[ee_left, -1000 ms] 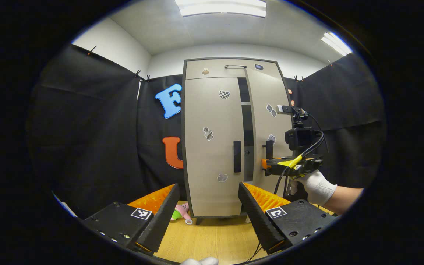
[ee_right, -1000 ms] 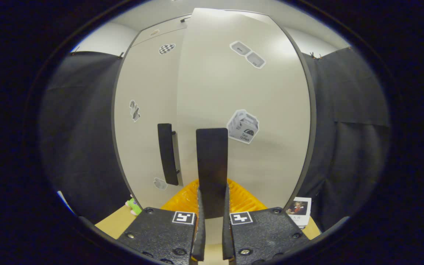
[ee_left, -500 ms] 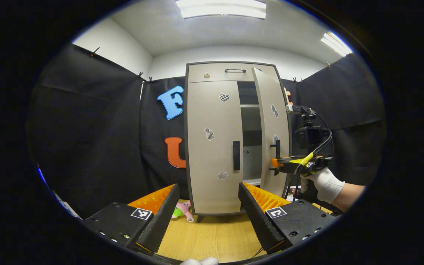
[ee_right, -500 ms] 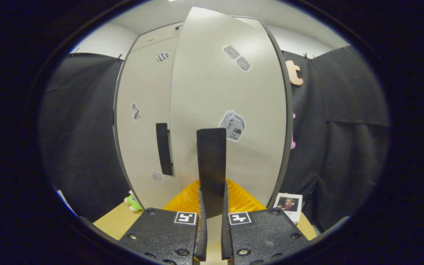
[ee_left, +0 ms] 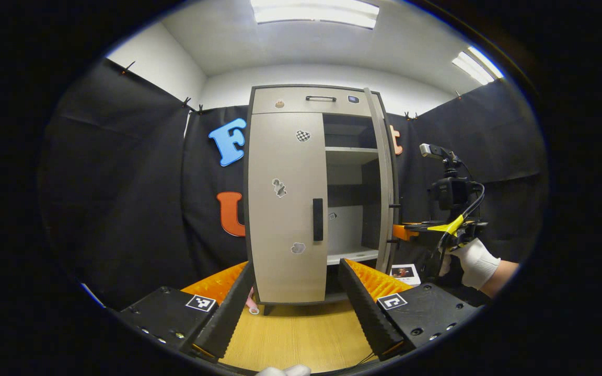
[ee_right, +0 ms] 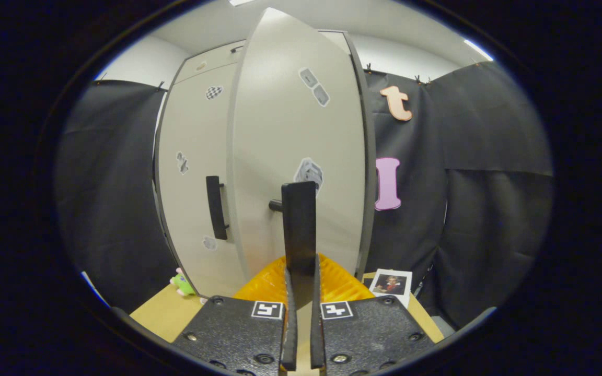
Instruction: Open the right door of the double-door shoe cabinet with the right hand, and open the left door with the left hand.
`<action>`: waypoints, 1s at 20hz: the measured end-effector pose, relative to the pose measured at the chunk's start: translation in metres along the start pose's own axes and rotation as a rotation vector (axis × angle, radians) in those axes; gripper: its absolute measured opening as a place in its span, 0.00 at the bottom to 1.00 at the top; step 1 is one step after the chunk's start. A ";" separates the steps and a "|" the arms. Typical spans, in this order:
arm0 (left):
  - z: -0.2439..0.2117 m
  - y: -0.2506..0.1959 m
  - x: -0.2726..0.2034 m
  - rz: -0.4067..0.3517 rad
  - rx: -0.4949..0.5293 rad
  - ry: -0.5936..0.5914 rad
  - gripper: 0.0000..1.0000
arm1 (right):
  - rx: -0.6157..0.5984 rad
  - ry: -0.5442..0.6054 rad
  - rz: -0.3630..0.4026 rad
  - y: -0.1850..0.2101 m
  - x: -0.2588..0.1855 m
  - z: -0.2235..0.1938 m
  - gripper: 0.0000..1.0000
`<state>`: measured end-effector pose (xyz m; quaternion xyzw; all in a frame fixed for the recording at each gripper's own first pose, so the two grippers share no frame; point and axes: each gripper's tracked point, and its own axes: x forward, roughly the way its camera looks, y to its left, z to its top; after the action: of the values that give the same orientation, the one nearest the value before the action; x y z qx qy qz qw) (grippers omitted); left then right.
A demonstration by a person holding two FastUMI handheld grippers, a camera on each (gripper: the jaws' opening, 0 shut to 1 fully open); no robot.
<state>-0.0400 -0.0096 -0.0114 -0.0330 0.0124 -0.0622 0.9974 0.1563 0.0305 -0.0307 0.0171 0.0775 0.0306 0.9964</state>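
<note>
**Right gripper clamped on the right door handle, door swung wide; left gripper waiting open**

Left gripper view. My left gripper (ee_left: 294,308) hangs with its two fingers spread wide and nothing between them, well back from the tall beige double-door shoe cabinet (ee_left: 301,104) that stands on the light wooden tabletop (ee_left: 296,339). The beige left door (ee_left: 285,209) is closed, its black vertical bar handle (ee_left: 317,219) untouched. The beige right door (ee_left: 384,177) stands swung out nearly edge-on, exposing pale shelves (ee_left: 348,151). Farther off, my right gripper (ee_left: 403,231), held by a white-gloved hand (ee_left: 471,261), sits at that door's edge.

Right gripper view. The right gripper (ee_right: 301,292) has its fingers drawn together on the right door's black bar handle (ee_right: 299,230), both pressing on it. The left door's handle (ee_right: 216,207) lies just beside the open door's free edge. A small printed photo card (ee_right: 390,284) lies on the tabletop near the door's hinge side.

Risks, as I judge them. The right door is near the end of its swing; pulling further could strain the hinge or drag the cabinet. Releasing abruptly may let the door drift back. On the left approach, the widely spread fingers could strike the door panel instead of straddling the handle.
</note>
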 end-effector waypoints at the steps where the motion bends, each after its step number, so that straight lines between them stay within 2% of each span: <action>1: -0.001 -0.003 0.002 -0.012 -0.002 0.001 0.96 | 0.005 -0.001 -0.003 -0.003 -0.001 0.000 0.12; 12: -0.007 -0.023 0.010 -0.101 -0.008 0.012 0.96 | 0.009 -0.004 -0.048 -0.041 -0.017 -0.001 0.06; 16: -0.004 -0.034 0.018 -0.138 -0.010 0.013 0.96 | 0.020 -0.001 -0.098 -0.064 -0.023 -0.001 0.04; 19: -0.003 -0.041 0.027 -0.163 -0.008 0.011 0.96 | 0.020 0.000 -0.104 -0.088 -0.028 -0.003 0.01; 20: -0.004 -0.044 0.029 -0.172 -0.008 0.014 0.96 | 0.027 -0.003 -0.099 -0.093 -0.030 -0.003 0.04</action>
<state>-0.0167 -0.0570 -0.0129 -0.0376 0.0167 -0.1478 0.9882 0.1315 -0.0642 -0.0329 0.0266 0.0772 -0.0196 0.9965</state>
